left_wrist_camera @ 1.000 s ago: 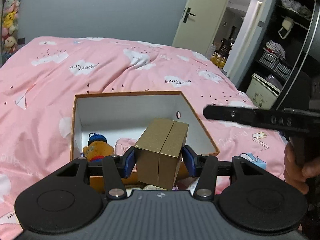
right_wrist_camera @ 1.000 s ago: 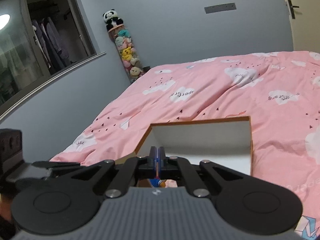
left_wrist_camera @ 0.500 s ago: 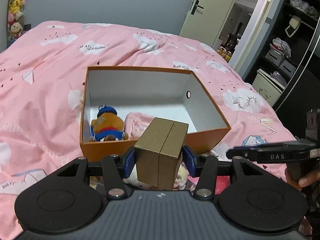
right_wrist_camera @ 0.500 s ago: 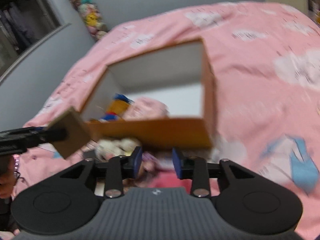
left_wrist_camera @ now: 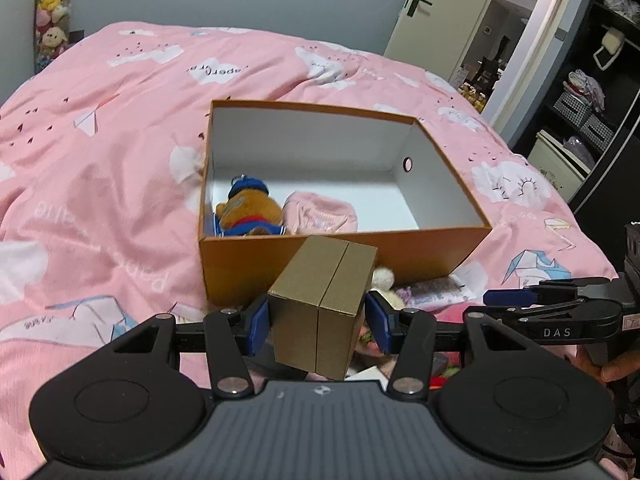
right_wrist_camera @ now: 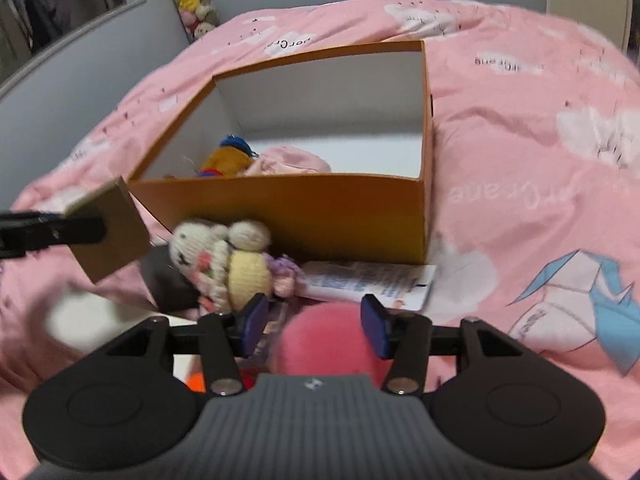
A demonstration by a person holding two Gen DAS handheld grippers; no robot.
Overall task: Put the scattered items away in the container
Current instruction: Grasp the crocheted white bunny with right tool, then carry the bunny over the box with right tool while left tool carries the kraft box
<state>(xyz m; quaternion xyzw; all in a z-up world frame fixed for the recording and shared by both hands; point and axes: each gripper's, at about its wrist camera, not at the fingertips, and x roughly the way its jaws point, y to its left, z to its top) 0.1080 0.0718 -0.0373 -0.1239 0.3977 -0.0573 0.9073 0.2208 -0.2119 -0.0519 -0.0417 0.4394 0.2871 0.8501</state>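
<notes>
My left gripper (left_wrist_camera: pixel 318 324) is shut on a small gold box (left_wrist_camera: pixel 324 304), held just in front of the near wall of the orange cardboard container (left_wrist_camera: pixel 344 256). Inside the container lie a teddy bear (left_wrist_camera: pixel 248 212) and a pink cloth (left_wrist_camera: pixel 320 212). My right gripper (right_wrist_camera: pixel 316 322) hangs low over the items in front of the container (right_wrist_camera: pixel 304 216). Its jaws are opening, with a pink fuzzy ball (right_wrist_camera: pixel 324 340) between the pads and not pressed. A knitted doll (right_wrist_camera: pixel 224 256) and a printed paper (right_wrist_camera: pixel 368 284) lie by the container. The gold box (right_wrist_camera: pixel 108 232) shows at the left.
Everything rests on a pink duvet (left_wrist_camera: pixel 120 160). A dark object (right_wrist_camera: pixel 168 284) lies under the doll, and something orange-red (right_wrist_camera: pixel 196 382) sits below my right gripper. Plush toys (left_wrist_camera: pixel 52 0) hang on the far wall. A door (left_wrist_camera: pixel 424 20) and dark shelves (left_wrist_camera: pixel 592 92) stand to the right.
My right gripper has gone from shut to open and tipped down toward the items in front of the container. The left gripper, still holding the gold box, has sunk lower in front of the container.
</notes>
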